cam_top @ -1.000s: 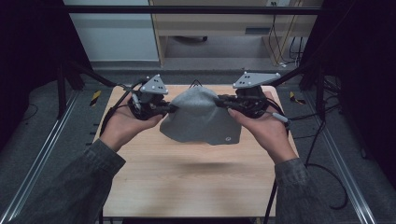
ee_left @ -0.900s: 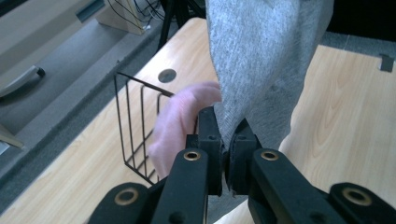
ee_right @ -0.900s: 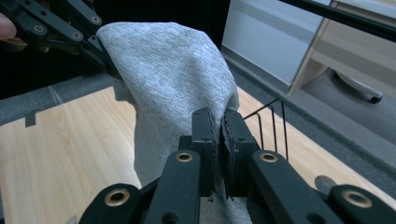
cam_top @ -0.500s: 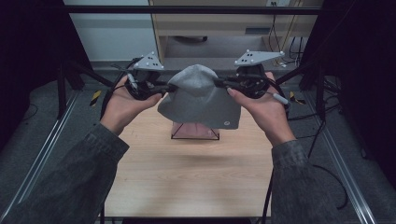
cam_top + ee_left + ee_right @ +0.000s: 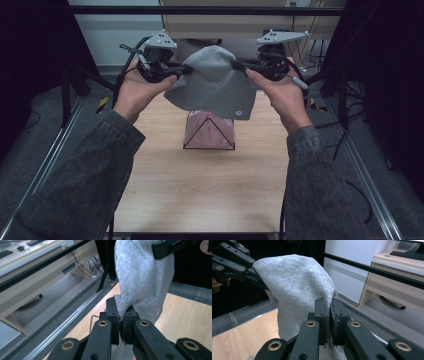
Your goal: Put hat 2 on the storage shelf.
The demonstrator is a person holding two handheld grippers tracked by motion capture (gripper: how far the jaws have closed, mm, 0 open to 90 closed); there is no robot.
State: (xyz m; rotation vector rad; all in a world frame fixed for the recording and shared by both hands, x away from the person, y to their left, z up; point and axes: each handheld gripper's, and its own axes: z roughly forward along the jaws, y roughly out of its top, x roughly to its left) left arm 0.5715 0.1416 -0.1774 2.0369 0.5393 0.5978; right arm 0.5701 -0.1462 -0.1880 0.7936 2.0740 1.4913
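Note:
A grey knit cloth [image 5: 212, 82] hangs in the air between both grippers, above the far half of the wooden table [image 5: 200, 185]. My left gripper [image 5: 181, 70] is shut on its left edge, and my right gripper [image 5: 239, 64] is shut on its right edge. In the left gripper view the jaws pinch the grey cloth [image 5: 142, 282] at the left gripper [image 5: 122, 315]; the other gripper's jaw shows at top right. In the right gripper view the right gripper [image 5: 329, 307] clamps the grey cloth [image 5: 297, 287]. Below the cloth a folded pink cloth [image 5: 209, 131] lies on the table.
A thin dark wire frame [image 5: 210, 135] stands around the pink cloth. Black frame posts and a top bar [image 5: 210, 10] border the table, with metal rails [image 5: 55, 150] along both sides. A desk and cables [image 5: 315, 45] stand beyond the far edge.
Both grippers have lifted the grey cloth off the table and up toward the far side. The pink cloth beneath it has come into sight.

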